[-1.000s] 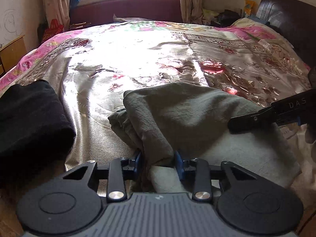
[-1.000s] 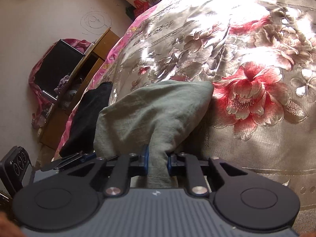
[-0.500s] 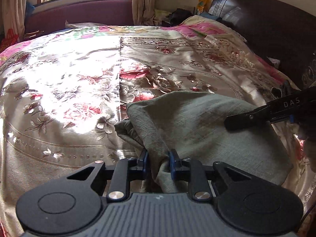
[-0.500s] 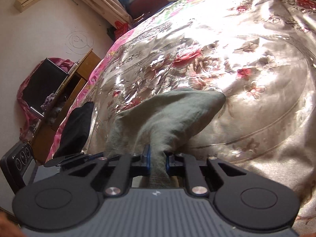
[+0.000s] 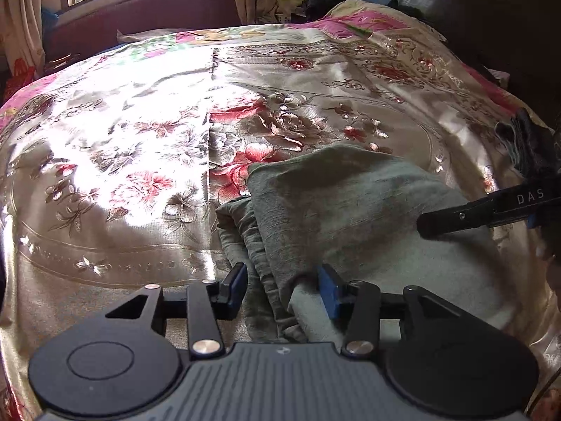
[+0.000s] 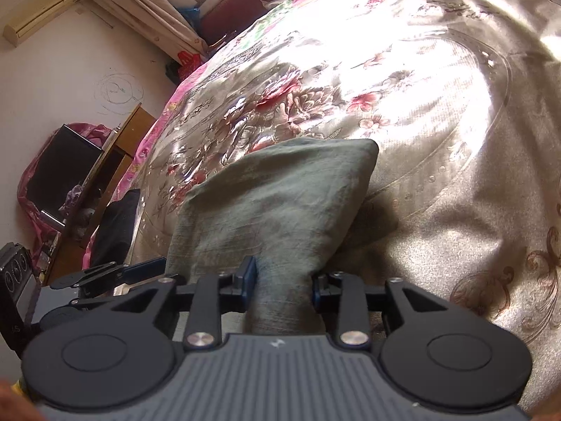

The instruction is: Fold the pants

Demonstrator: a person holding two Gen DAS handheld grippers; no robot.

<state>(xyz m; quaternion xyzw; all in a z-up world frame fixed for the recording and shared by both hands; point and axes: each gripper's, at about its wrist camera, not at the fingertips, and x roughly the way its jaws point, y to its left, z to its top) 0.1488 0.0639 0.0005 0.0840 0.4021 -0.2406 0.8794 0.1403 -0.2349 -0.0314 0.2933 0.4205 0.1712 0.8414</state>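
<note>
Both grippers' fingers [image 5: 234, 289] just opened — pants [image 5: 350, 210] released.

The pants [image 5: 350, 210] near edge is hidden behind both gripper bodies (the dark clutter [image 5: 315, 3] by the headboard stays unidentifiable)

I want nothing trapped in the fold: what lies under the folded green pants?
Around the green pants only the floral satin bedspread shows, so they rest on it. At their left edge, bunched layers of the same fabric stick out. Anything directly beneath is covered.
</note>
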